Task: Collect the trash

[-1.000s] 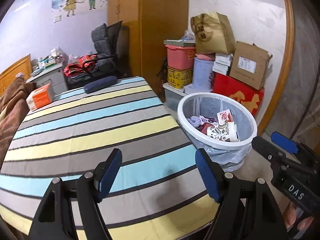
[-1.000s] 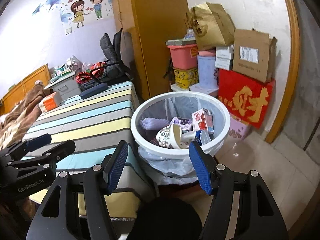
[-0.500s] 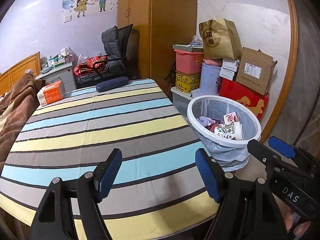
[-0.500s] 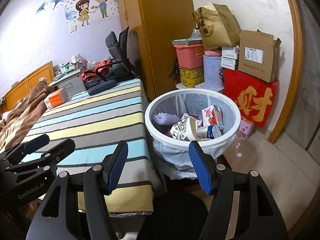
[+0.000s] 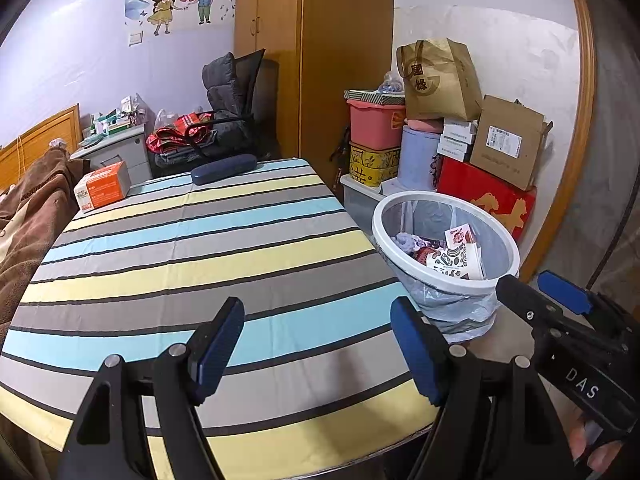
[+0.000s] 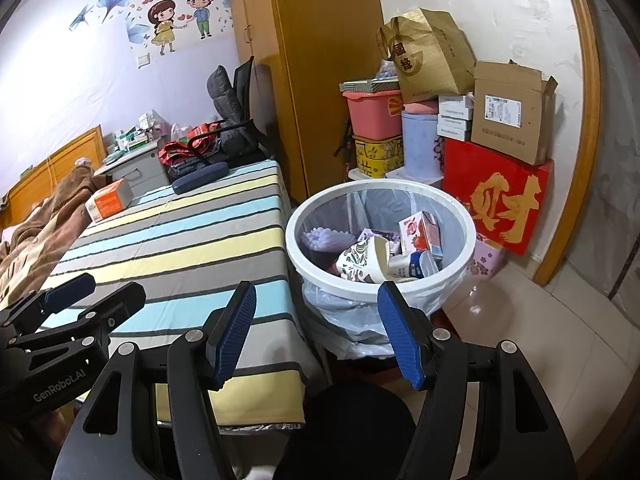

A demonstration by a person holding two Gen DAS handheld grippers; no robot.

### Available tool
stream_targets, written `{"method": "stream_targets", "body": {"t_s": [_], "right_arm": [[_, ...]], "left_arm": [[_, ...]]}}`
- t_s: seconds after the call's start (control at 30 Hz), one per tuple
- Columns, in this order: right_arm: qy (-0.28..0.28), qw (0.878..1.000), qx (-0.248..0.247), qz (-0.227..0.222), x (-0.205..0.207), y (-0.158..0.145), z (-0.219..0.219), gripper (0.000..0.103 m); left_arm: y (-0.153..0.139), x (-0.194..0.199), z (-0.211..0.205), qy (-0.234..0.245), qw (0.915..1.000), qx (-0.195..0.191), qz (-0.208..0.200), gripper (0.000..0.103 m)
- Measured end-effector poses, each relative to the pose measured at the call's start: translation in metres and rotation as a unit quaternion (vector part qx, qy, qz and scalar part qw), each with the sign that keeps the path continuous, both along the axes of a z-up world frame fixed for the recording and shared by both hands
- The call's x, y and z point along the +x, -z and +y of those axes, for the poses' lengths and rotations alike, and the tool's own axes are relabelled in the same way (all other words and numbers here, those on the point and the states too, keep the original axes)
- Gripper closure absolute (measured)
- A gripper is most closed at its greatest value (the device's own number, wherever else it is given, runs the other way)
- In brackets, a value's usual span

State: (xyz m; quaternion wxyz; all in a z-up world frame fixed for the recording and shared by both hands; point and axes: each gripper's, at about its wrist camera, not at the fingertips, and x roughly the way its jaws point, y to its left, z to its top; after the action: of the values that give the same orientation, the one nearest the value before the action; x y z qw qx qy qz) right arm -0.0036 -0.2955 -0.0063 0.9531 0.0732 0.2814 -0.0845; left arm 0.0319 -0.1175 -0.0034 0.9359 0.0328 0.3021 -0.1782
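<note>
A white-rimmed trash bin (image 5: 440, 282) (image 6: 294, 240) with a plastic liner stands on the floor beside the right edge of the striped table (image 5: 200, 248) (image 6: 180, 240). It holds a patterned paper cup (image 6: 362, 258) (image 5: 456, 258), a pink carton (image 6: 420, 232) and other scraps. My left gripper (image 5: 317, 304) (image 6: 112, 286) hovers open over the table's near end with nothing between its blue pads. Off the table's right corner, my right gripper (image 6: 317, 286) (image 5: 540, 292) is open and empty, just short of the bin's near rim.
An orange box (image 5: 102, 190) and a dark blue case (image 5: 223, 168) lie at the table's far end. Stacked boxes and a red carton (image 6: 500, 200) crowd the wall behind the bin. A brown blanket (image 5: 32, 216) is at the left, and a black round seat (image 6: 352, 428) sits below the right gripper.
Both views have drawn back slightly from the bin, so more of the table's near edge shows. Neither gripper's jaws have moved, and nothing was picked up or dropped.
</note>
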Motion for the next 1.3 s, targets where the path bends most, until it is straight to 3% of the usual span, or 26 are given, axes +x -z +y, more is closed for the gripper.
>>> {"method": "stream_targets", "body": {"t_s": [1.3], "right_arm": [[0.0,1.0,-0.003,-0.001,-0.0014,-0.0023,0.0046,0.038]], "left_arm": [[-0.0028,-0.007,0.001,-0.002,0.9999,-0.002,-0.01,0.026]]}}
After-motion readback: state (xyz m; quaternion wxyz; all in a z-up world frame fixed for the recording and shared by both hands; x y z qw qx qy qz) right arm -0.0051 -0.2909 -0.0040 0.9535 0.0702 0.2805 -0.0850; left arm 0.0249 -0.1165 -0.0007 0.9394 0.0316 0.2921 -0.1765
